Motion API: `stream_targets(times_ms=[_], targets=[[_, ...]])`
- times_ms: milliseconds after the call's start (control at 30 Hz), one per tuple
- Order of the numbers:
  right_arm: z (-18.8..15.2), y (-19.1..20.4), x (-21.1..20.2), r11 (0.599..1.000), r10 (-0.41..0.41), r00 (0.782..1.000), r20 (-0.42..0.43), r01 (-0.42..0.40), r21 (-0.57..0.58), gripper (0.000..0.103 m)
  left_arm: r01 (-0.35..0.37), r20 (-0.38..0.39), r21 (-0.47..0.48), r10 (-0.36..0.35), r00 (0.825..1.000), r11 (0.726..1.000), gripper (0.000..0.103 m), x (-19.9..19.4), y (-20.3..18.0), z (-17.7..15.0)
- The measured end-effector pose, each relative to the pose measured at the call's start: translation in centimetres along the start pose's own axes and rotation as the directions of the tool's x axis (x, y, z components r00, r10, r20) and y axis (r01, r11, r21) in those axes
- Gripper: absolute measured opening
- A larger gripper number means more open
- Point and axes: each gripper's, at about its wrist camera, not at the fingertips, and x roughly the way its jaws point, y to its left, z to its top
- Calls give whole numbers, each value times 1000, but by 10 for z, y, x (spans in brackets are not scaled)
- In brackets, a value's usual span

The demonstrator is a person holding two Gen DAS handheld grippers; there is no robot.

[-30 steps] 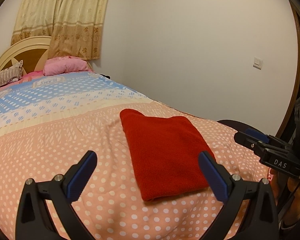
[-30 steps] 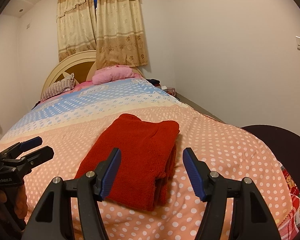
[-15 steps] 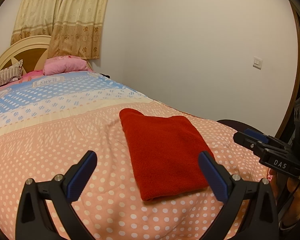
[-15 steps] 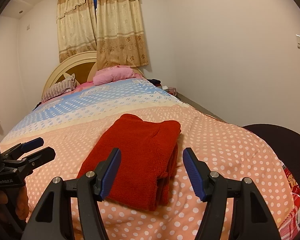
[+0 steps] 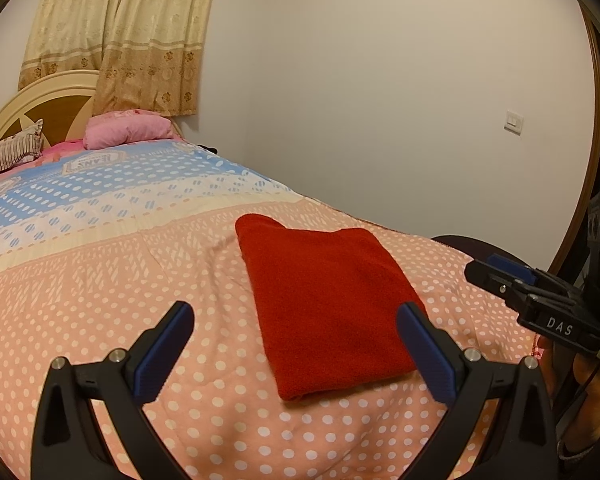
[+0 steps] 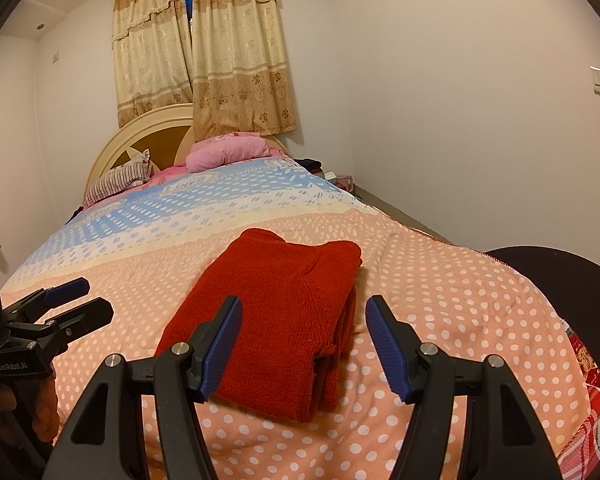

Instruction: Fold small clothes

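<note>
Garment: folded red knitted garment (image 6: 276, 316) lies flat on the peach polka-dot bedspread (image 6: 440, 292), near the bed's foot.
Left tongs (image 5: 296, 340): spread apart, empty, above the bedspread.
Right tongs (image 6: 304, 340): spread apart, empty, over the garment's near edge.

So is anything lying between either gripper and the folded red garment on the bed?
Nothing visible. Only bare dotted bedspread lies between the open left gripper, the open right gripper and the red garment.
</note>
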Motion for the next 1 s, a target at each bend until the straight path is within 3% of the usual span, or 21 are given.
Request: stream_targets(times_ms=[767, 1000], targets=[[-1, 4, -3, 1000, 2, 1000, 6, -3, 14, 65, -33, 41, 84, 30, 999, 996, 103, -7, -14, 5], [-3, 5, 1, 1000, 3, 1000, -7, -3, 15, 65, -10, 48, 85, 6, 999, 996, 103, -8, -13, 3]])
